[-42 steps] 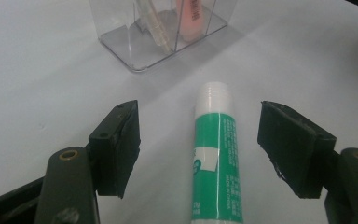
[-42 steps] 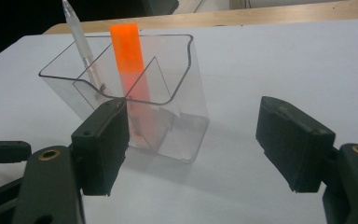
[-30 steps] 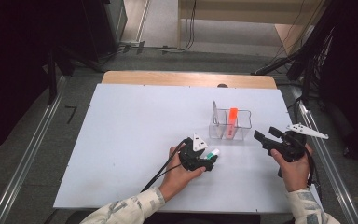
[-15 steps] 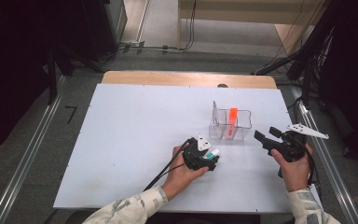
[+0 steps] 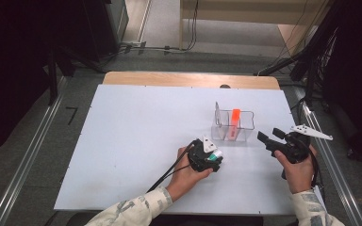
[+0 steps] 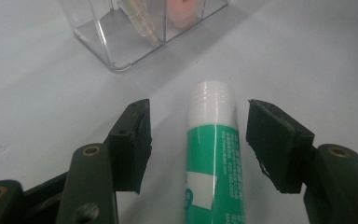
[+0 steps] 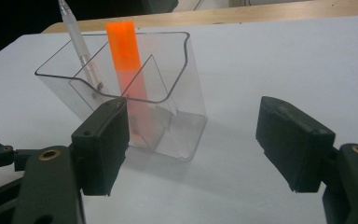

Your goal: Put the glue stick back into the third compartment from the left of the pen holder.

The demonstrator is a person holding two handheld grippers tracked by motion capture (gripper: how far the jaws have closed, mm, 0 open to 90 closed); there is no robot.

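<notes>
A green-and-white glue stick (image 6: 213,154) lies flat on the white table (image 5: 132,141), cap end pointing away. My left gripper (image 6: 204,123) straddles it, a gap showing between each pad and the stick; its jaws have just been closing and still stand open. In the high view that left gripper (image 5: 208,157) covers most of the glue stick (image 5: 217,154). My right gripper (image 7: 193,140) is held open and empty, facing a clear plastic organizer (image 7: 186,98) from the right. The organizer holds an orange highlighter (image 7: 126,60) and a clear pen (image 7: 79,42), both upright.
The organizer (image 5: 233,126) stands just behind the glue stick, between the two hands. A wooden strip (image 5: 169,79) borders the table's far edge. Metal rails (image 5: 28,155) run along both sides, with dark equipment and cables beyond.
My left hand has shifted a little to the right, so its gripper now sits over the glue stick. The right hand and the organizer have stayed put.
</notes>
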